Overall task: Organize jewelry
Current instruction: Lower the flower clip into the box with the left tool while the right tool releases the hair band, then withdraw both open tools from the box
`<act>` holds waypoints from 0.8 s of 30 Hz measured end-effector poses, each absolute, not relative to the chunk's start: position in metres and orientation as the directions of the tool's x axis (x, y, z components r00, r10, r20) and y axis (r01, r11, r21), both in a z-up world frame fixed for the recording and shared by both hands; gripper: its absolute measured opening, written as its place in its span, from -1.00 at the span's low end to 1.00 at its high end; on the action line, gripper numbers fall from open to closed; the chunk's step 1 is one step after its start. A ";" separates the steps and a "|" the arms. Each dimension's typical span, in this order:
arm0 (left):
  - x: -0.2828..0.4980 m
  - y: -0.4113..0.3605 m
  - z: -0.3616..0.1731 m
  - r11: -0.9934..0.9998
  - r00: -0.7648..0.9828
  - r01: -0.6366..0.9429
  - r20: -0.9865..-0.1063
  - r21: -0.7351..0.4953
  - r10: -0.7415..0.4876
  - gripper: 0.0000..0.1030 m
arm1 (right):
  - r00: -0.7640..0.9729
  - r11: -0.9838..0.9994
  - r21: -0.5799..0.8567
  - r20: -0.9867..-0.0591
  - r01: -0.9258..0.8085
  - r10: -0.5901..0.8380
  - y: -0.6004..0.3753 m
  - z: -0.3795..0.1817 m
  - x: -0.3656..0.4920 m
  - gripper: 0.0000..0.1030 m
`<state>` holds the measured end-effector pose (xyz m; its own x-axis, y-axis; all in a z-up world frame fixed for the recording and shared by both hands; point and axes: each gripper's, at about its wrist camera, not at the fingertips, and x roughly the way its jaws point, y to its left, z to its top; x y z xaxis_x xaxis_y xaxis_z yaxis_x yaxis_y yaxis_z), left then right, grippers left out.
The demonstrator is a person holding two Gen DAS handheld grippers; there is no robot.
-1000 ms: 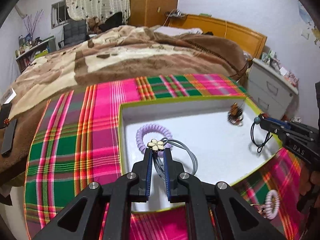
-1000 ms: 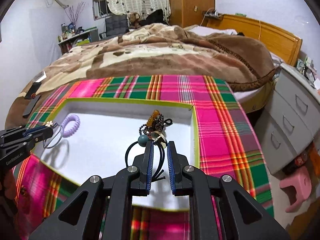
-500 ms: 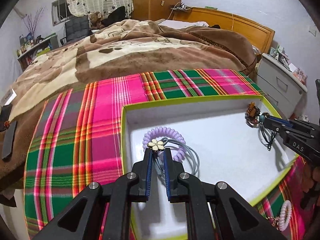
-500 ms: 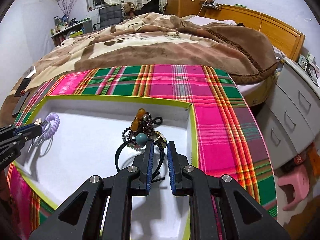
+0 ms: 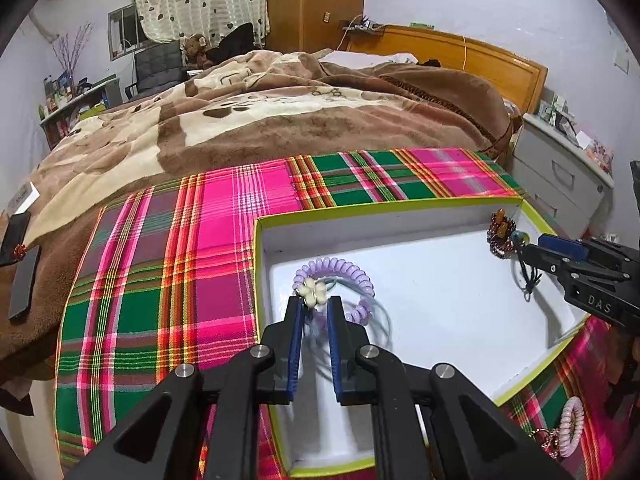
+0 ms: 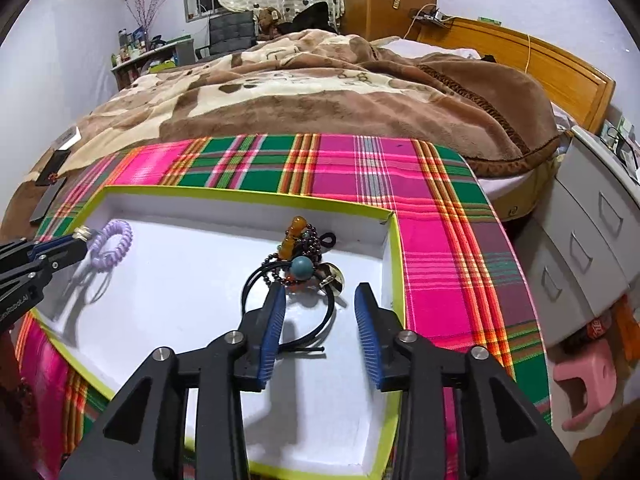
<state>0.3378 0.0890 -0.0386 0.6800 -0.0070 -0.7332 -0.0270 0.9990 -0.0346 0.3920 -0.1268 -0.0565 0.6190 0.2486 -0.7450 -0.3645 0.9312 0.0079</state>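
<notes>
A white box with a lime rim (image 5: 360, 205) (image 6: 394, 264) lies on the plaid cloth. My left gripper (image 5: 314, 306) has its jaws slightly parted around a grey hair tie with a cream flower (image 5: 310, 291), low over the box's left side, beside a purple coil tie (image 5: 344, 272) (image 6: 114, 242). My right gripper (image 6: 320, 300) is open above the box's right side. Under it lies a black hair tie with a teal bead (image 6: 302, 267), against a dark beaded bracelet with amber beads (image 6: 298, 236) (image 5: 500, 232). It shows in the left wrist view (image 5: 560, 250).
A pink coil tie (image 5: 570, 432) lies on the plaid cloth (image 5: 200, 264) outside the box, front right. A phone (image 5: 24, 280) lies on the brown blanket at left. A grey drawer unit (image 6: 592, 240) and a pink stool (image 6: 586, 384) stand right.
My right gripper has opened and let go of the black bead tie, which now lies in the box. My left gripper's jaws have parted a little around the flower tie.
</notes>
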 end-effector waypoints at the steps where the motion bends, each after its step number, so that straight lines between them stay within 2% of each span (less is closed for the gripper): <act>1: 0.336 0.090 -0.037 0.999 0.684 -0.028 -0.730 -0.040 -0.010 -0.77 | 0.621 0.930 0.011 -0.741 -0.367 0.254 -0.127 -0.055 0.390 -0.27; 11: 0.309 0.091 -0.022 0.997 0.716 -0.029 -0.698 -0.071 -0.029 -0.75 | 0.657 0.931 0.038 -0.698 -0.362 0.284 -0.143 -0.036 0.358 -0.26; 24: 0.201 0.067 0.012 0.998 0.810 -0.022 -0.586 -0.060 -0.017 -0.75 | 0.703 0.916 0.083 -0.615 -0.392 0.356 -0.163 -0.016 0.249 -0.26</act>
<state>0.2011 0.0671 0.0124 0.8101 -0.0172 -0.5861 -0.0224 0.9979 -0.0603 0.2493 -0.1626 -0.0163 0.7031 0.3562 -0.6154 -0.3918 0.9163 0.0827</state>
